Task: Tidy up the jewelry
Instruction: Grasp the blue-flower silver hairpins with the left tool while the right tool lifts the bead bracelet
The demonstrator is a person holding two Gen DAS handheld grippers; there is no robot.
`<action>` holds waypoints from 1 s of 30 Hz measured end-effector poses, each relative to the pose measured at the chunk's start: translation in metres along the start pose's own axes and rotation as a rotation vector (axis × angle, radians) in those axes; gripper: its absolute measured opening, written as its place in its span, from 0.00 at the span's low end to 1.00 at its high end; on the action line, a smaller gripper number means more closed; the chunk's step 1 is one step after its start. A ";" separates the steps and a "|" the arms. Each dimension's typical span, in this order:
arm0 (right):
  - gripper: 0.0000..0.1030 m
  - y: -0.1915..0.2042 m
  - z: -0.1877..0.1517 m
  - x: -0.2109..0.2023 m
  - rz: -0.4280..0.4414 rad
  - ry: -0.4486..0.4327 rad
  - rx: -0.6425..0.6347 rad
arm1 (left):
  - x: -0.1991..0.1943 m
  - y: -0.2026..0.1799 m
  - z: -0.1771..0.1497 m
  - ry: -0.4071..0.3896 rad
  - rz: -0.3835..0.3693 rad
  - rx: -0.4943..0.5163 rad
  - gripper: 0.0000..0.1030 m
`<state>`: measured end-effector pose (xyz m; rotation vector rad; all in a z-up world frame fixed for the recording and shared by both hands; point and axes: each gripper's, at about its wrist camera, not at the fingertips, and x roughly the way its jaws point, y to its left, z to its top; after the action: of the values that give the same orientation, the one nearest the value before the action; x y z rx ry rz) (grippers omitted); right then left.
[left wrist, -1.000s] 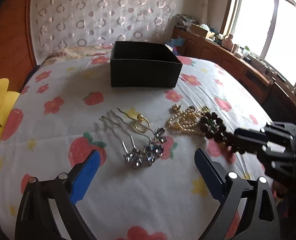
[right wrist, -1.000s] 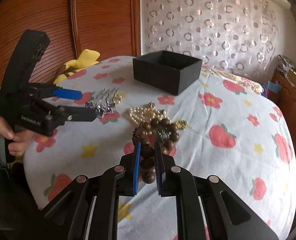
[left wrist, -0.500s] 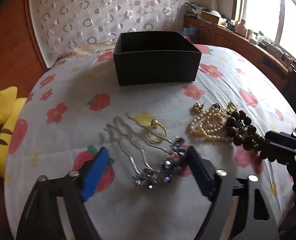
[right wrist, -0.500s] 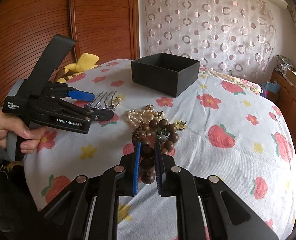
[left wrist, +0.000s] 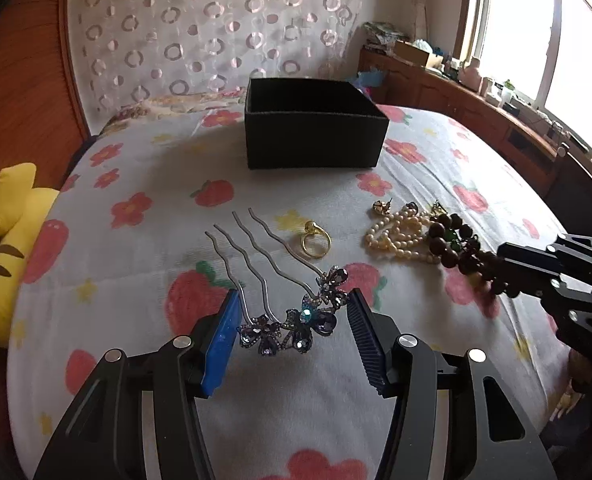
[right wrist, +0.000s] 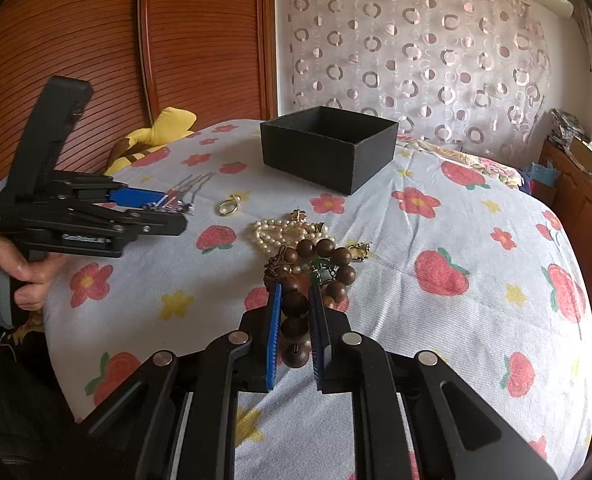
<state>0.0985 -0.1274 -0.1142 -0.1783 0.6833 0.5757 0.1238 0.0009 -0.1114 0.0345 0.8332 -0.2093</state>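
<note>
Tongs on the right (right wrist: 294,312) are clenched on the wooden bead bracelet (right wrist: 316,264), low centre of their view. Left tongs (left wrist: 291,320) stand released astride the jewelled hairpins (left wrist: 291,326) on the bed (left wrist: 143,248); black box (left wrist: 316,136) sits above, mid-frame.

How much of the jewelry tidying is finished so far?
Nothing looks put away yet: the visible part of the black box shows no jewelry. The right hand-held gripper is shut on the wooden bead bracelet; the left hand-held gripper is open around the jeweled hairpins. The gold ring, pearl necklace and earrings lie on the bedspread.
</note>
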 end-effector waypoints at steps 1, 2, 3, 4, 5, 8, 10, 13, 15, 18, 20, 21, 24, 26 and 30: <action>0.15 0.000 0.000 0.000 -0.003 -0.001 0.000 | -0.004 0.000 0.000 -0.011 -0.005 -0.002 0.50; 0.15 0.001 0.000 -0.001 -0.004 -0.005 -0.001 | -0.007 0.000 0.000 -0.016 -0.008 -0.002 0.50; 0.15 0.000 0.001 -0.001 -0.002 -0.005 0.001 | -0.010 -0.001 0.001 -0.023 -0.010 -0.001 0.50; 0.15 0.000 0.002 -0.001 0.000 -0.003 0.000 | -0.014 -0.002 0.002 -0.032 -0.014 0.002 0.50; 0.14 0.000 0.003 -0.001 0.005 -0.003 0.002 | -0.015 -0.002 0.003 -0.037 -0.015 0.004 0.50; 0.14 0.001 0.009 -0.007 0.019 -0.021 0.003 | -0.021 -0.004 0.007 -0.055 -0.017 0.013 0.50; 0.14 0.003 0.018 -0.014 0.028 -0.046 -0.005 | -0.024 -0.005 0.011 -0.068 -0.017 0.016 0.50; 0.14 0.005 0.033 -0.024 0.034 -0.077 -0.020 | -0.029 -0.004 0.017 -0.086 -0.015 0.018 0.50; 0.14 0.004 0.043 -0.029 0.028 -0.094 -0.033 | -0.030 -0.003 0.020 -0.095 -0.017 0.013 0.50; 0.14 0.002 0.056 -0.034 0.016 -0.111 -0.050 | -0.033 0.000 0.026 -0.110 -0.021 0.003 0.50; 0.14 0.001 0.067 -0.037 0.010 -0.123 -0.065 | -0.035 0.001 0.029 -0.120 -0.022 0.000 0.51; 0.14 0.001 0.072 -0.038 0.005 -0.130 -0.073 | -0.036 0.002 0.030 -0.124 -0.021 0.000 0.51; 0.14 -0.001 0.087 -0.042 -0.002 -0.149 -0.086 | -0.039 0.004 0.034 -0.137 -0.021 -0.001 0.51; 0.14 -0.002 0.097 -0.043 -0.009 -0.160 -0.097 | -0.040 0.006 0.035 -0.143 -0.022 -0.004 0.51; 0.14 -0.002 0.120 -0.039 -0.031 -0.172 -0.131 | -0.040 0.010 0.040 -0.151 -0.021 -0.009 0.51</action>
<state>0.1400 -0.1057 0.0026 -0.2578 0.4761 0.5990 0.1284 0.0126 -0.0555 0.0013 0.6845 -0.2250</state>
